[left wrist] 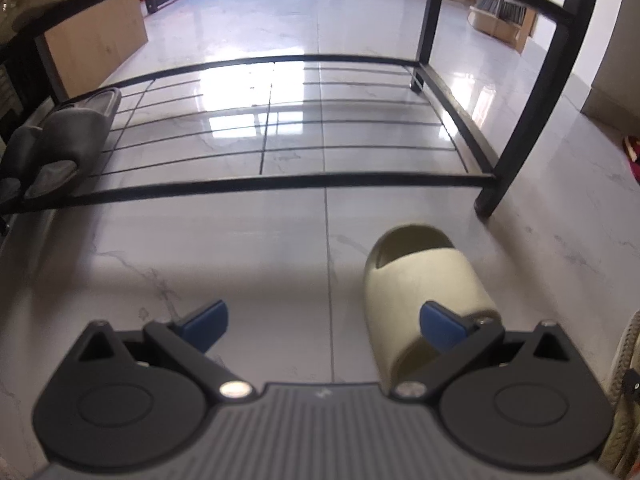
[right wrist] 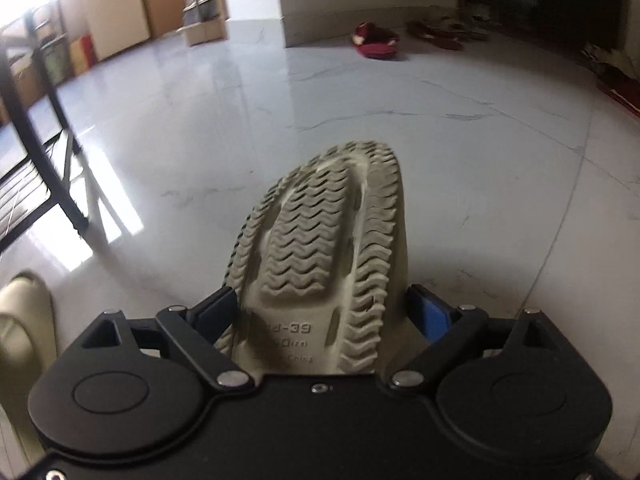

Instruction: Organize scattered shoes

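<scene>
A cream slipper [left wrist: 424, 292] lies on the tiled floor in front of the black shoe rack [left wrist: 280, 182]; its edge also shows in the right wrist view [right wrist: 22, 320]. My left gripper [left wrist: 324, 326] is open above the floor, its right fingertip [left wrist: 438, 326] over the slipper's strap. My right gripper [right wrist: 324, 312] is shut on the second cream slipper [right wrist: 320, 248], held sole up above the floor. A pair of grey slippers [left wrist: 60, 140] sits on the rack's lower shelf at the left.
The rack's front right leg [left wrist: 516, 152] stands just beyond the cream slipper. Red slippers [right wrist: 376, 42] and other shoes [right wrist: 440, 34] lie far across the floor by the wall. Cardboard boxes [right wrist: 116, 12] stand at the back left.
</scene>
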A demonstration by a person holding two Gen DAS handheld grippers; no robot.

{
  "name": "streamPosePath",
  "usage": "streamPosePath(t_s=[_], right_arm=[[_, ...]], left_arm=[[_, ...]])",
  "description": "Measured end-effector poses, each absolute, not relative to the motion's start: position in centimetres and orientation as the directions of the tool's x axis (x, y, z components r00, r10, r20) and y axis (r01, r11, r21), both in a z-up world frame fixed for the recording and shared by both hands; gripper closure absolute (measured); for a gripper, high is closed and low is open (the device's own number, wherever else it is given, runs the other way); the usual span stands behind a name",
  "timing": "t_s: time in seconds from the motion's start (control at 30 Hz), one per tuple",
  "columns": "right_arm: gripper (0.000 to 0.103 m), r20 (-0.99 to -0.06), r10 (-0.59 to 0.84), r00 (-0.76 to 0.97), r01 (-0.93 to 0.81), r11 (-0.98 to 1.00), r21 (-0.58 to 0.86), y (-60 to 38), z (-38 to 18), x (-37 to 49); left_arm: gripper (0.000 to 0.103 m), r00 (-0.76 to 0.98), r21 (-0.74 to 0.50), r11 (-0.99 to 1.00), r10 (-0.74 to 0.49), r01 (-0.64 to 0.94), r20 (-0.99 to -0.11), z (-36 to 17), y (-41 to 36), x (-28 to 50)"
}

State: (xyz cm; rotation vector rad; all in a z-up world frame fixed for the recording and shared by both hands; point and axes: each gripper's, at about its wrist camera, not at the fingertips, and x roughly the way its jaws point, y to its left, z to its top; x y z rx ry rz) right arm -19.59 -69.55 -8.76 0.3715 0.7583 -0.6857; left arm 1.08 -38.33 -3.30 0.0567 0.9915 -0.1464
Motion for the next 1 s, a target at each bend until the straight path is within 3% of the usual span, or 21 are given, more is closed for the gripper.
streamPosePath(t_s=[0.1,0.23,0.27,0.37,0.43,0.7,0.87,1.0], right_arm=[[0.005,-0.74,-0.416,0.528,0.678,0.732,0.073,-69.6,-9.0,-19.0],[0.002,-0.749,-0.361,0.556,0.732,0.64,0.235,-70.9,-10.1,-20.0],[0.006,-0.75,-0.332,0.572,0.726,0.63,0.275,-71.0,-10.5,-20.0],[0.036,-0.742,-0.235,0.627,0.657,0.672,0.342,-70.3,-11.0,-19.0],[0.045,-0.738,-0.19,0.648,0.618,0.697,0.363,-69.5,-11.1,-18.0],[0.046,-0.705,0.002,0.709,0.447,0.772,0.452,-65.9,-11.4,-13.9],[0.046,-0.638,0.162,0.753,0.295,0.783,0.547,-62.2,-11.1,-12.9],[0.044,-0.618,0.194,0.761,0.265,0.778,0.57,-61.5,-11.2,-12.6]], left_arm=[[0.001,0.547,-0.035,0.989,-0.109,0.144,-0.83,-3.0,-38.1,1.0],[0.001,0.552,-0.042,0.987,-0.121,0.153,-0.825,-2.9,-38.2,0.9],[0.001,0.553,-0.039,0.987,-0.12,0.156,-0.824,-2.9,-38.3,0.9],[0.001,0.557,-0.035,0.985,-0.123,0.167,-0.822,-2.8,-38.5,0.8],[0.001,0.556,-0.032,0.985,-0.123,0.171,-0.822,-2.9,-38.6,0.8],[0.001,0.556,-0.034,0.985,-0.122,0.166,-0.822,-2.9,-38.5,0.9],[0.001,0.559,-0.03,0.984,-0.124,0.174,-0.82,-2.8,-38.7,0.8],[0.001,0.562,-0.032,0.985,-0.124,0.172,-0.818,-2.7,-38.6,0.8]])
